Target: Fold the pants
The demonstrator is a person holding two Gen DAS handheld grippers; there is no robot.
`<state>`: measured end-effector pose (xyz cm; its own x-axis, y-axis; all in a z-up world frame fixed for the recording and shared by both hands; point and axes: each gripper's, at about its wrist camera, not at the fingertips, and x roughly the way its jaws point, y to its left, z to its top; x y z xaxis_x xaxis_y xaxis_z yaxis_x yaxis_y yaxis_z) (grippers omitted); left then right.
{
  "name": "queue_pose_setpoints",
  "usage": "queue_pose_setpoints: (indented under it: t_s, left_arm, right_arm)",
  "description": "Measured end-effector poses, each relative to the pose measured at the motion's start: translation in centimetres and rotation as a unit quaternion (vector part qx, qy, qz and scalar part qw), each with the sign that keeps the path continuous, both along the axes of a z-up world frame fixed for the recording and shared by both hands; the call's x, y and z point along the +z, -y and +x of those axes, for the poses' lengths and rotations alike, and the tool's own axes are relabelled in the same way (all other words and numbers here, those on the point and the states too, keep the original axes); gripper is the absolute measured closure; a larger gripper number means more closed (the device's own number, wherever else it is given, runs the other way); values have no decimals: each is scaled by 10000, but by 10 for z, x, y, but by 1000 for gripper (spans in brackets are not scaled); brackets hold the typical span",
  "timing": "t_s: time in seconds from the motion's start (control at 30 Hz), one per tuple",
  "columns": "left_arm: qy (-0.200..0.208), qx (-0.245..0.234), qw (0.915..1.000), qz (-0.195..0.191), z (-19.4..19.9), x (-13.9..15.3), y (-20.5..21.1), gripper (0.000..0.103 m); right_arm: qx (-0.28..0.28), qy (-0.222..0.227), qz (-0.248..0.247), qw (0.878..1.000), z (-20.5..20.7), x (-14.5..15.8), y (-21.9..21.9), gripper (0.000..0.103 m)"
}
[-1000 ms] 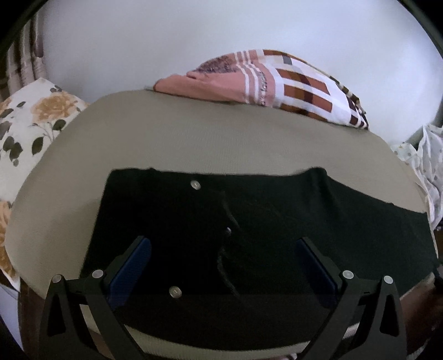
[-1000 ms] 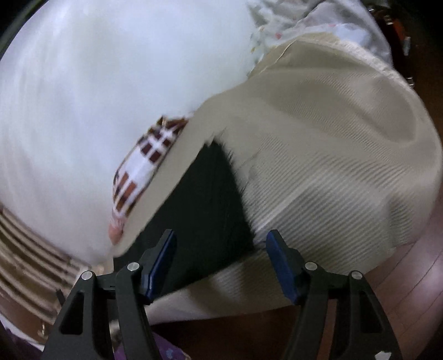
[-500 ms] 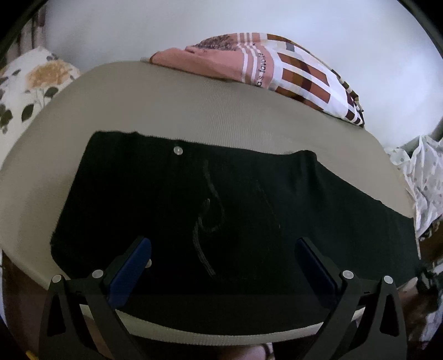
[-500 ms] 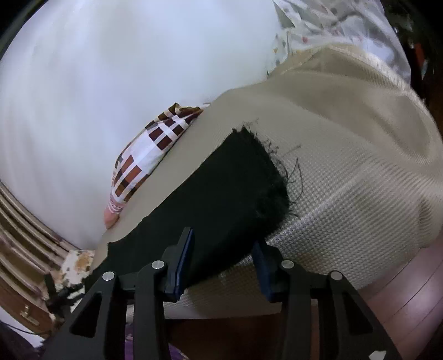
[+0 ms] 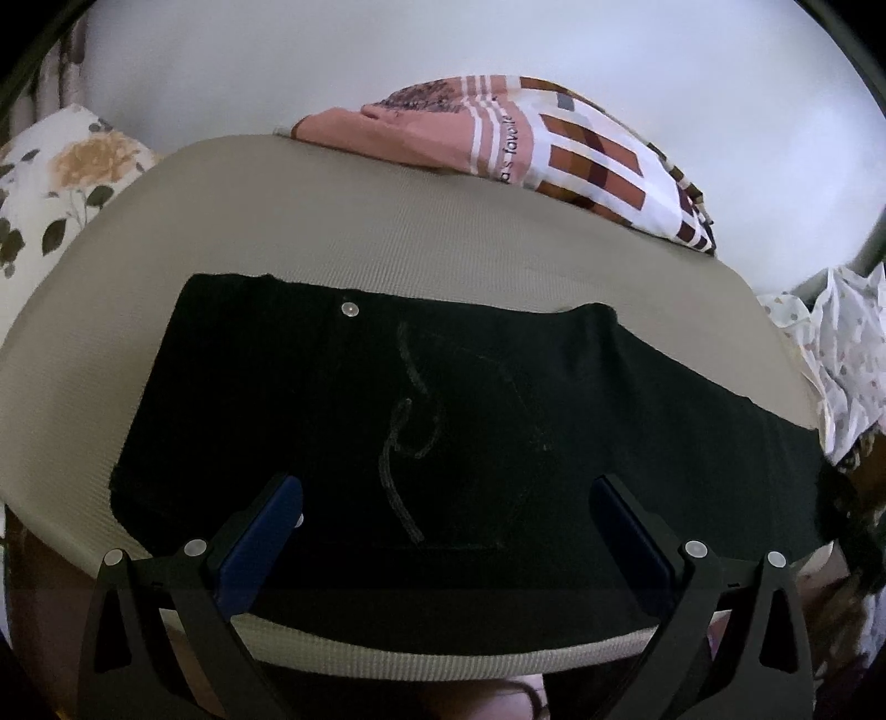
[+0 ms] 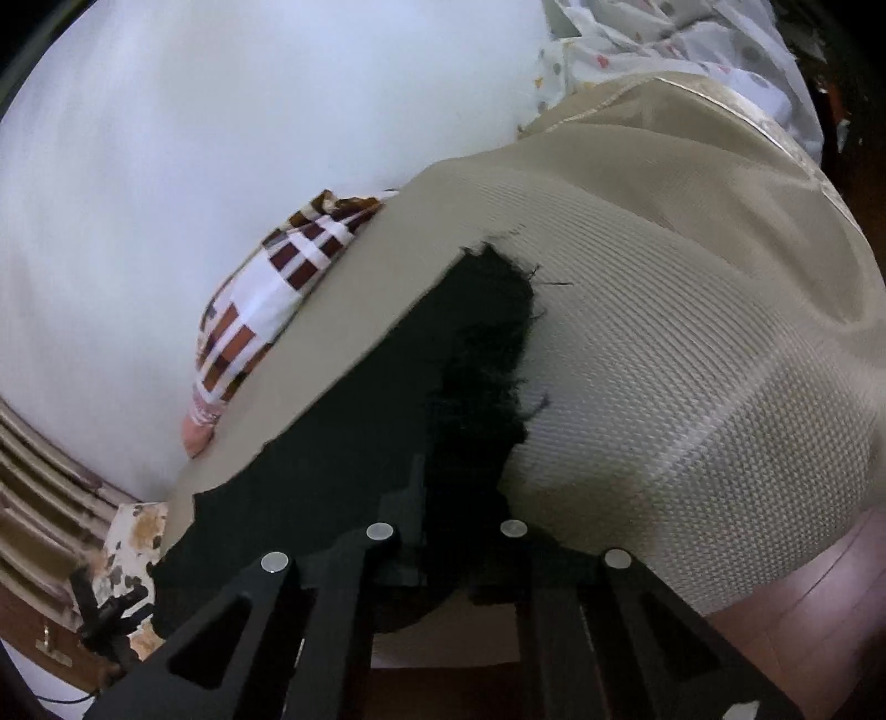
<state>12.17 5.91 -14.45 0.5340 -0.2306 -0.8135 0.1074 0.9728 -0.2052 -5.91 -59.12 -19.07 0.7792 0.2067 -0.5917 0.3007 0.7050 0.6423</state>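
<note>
The right gripper (image 6: 451, 531) has just been closing, and its jaws now pinch the near edge of the black pants (image 6: 387, 443) close to the frayed hem. The pants lie flat across a beige ribbed mattress (image 6: 692, 332), running away toward the upper left. Beyond them a checked pillow (image 6: 266, 310) (brown, white and pink) rests against the white wall (image 6: 221, 138). A dotted white cloth (image 6: 664, 44) lies past the mattress's far corner.

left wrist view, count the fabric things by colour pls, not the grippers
black: 1, the pants
beige: 1, the ribbed cover
pink and brown check: 1, the pillow
white floral: 2, the flowered pillow, the crumpled sheet
total: 5
</note>
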Motion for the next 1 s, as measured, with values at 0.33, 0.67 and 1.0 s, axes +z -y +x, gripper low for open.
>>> queue_pose_setpoints:
  t_s: [0.33,0.67,1.0]
  left_arm:
    - [260,-439,9980,379,-18,3,17,0]
    - [607,-995,9832,1404,-36,0,49,0]
    - [425,-1034,9851,1306,-34,-6,48,0]
  right_arm:
    - [880,279,-106,9957,47,45,-77,94]
    - [2180,-2,-126,9759,100,29,-209,93]
    - [2775,-6,-209,9605,116,32,-272,93]
